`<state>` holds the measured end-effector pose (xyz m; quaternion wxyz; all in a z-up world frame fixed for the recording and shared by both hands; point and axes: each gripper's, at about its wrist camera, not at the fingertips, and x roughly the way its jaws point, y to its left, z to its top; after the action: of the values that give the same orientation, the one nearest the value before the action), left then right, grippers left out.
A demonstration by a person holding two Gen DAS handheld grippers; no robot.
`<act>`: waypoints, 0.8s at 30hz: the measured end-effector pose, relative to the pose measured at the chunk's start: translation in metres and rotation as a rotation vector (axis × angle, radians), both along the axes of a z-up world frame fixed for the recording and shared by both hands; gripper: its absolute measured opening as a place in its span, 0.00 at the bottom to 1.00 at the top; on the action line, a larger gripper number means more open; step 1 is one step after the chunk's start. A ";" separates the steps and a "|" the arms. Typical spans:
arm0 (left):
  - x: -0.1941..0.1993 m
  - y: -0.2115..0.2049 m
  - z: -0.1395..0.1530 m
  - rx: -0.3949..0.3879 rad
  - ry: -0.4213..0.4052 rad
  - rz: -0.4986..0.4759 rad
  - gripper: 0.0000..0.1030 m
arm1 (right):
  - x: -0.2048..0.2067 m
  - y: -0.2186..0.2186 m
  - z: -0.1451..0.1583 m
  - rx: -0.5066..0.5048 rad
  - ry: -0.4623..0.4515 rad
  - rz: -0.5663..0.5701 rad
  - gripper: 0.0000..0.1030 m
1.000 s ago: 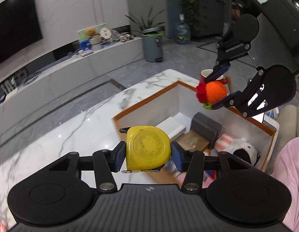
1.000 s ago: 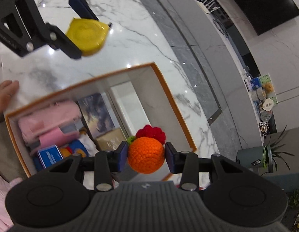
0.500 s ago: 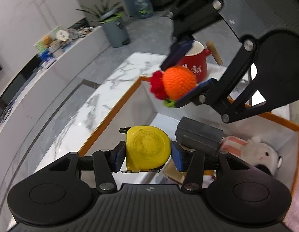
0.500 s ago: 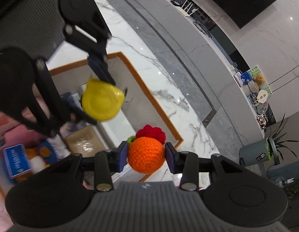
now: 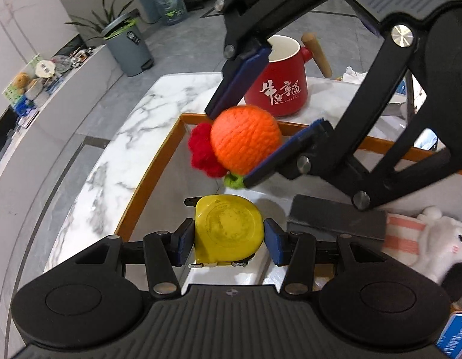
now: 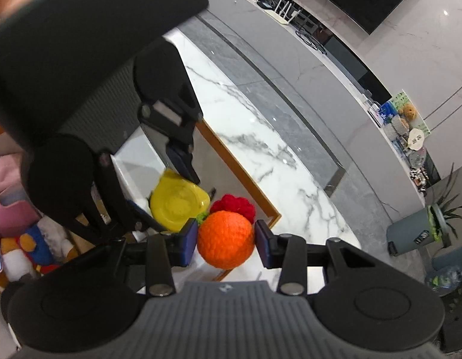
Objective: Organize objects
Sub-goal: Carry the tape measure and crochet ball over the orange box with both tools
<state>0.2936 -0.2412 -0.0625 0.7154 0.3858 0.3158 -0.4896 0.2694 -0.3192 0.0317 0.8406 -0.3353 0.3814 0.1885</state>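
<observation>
Risk: I've got both grippers crowded over the same corner of the storage box [image 5: 147, 176], so they could knock together and jar something loose.
Other risk: the knitted orange toy [image 6: 225, 239] is round and soft, so I reckon it could roll out of the pads.
Left gripper [image 5: 229, 243]: pinching the yellow tape measure [image 5: 229, 233] by its sides, tilted steeply down over the box.
Right gripper [image 6: 226, 243]: clamped on the orange toy, also angled down, just above the tape measure.
Inside the box: a plush bunny [image 5: 434, 242] and a dark case [image 5: 335, 218].
Nearby: a red mug [image 5: 283, 83] sits on the marble table [image 5: 159, 104] behind the box.
</observation>
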 end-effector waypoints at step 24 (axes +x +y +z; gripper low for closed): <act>0.016 -0.016 -0.016 0.036 0.058 -0.064 0.57 | 0.020 0.015 -0.030 -0.041 0.048 0.036 0.42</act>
<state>0.3096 -0.2575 -0.0789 0.6828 0.3944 0.3327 -0.5173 0.2890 -0.3042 0.0018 0.8207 -0.3543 0.3992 0.2037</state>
